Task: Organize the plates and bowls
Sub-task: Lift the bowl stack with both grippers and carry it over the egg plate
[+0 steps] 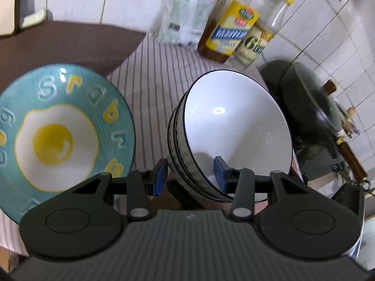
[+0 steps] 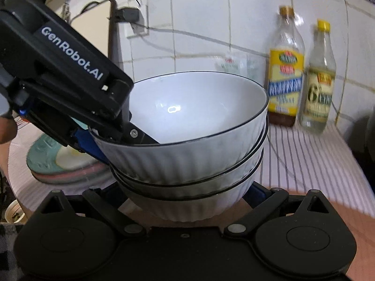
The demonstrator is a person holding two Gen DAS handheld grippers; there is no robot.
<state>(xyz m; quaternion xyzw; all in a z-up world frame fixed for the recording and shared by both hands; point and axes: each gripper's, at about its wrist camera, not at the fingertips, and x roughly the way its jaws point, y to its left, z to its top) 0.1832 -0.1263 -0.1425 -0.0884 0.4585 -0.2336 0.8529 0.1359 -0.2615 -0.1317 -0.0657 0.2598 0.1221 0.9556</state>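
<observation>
A stack of three white ribbed bowls [image 1: 234, 121] with black rims stands on the striped cloth; it also shows in the right wrist view [image 2: 187, 145]. My left gripper [image 1: 191, 175] straddles the near rim of the bowl stack, one blue pad outside the wall, one inside; it also shows in the right wrist view [image 2: 103, 138]. Whether it presses the wall I cannot tell. My right gripper [image 2: 185, 194] is spread wide around the bottom bowl, its blue pads mostly hidden. A teal fried-egg plate [image 1: 58, 138] lies left of the bowls, on top of a plate stack [image 2: 68, 164].
Two bottles [image 1: 229, 25] [image 2: 286, 79] [image 2: 318, 82] and a plastic packet [image 1: 185, 16] stand at the tiled wall behind the striped cloth [image 1: 154, 75]. A dark wok with lid [image 1: 309, 103] sits right of the bowls. A wall socket with plug [image 2: 131, 16] is upper left.
</observation>
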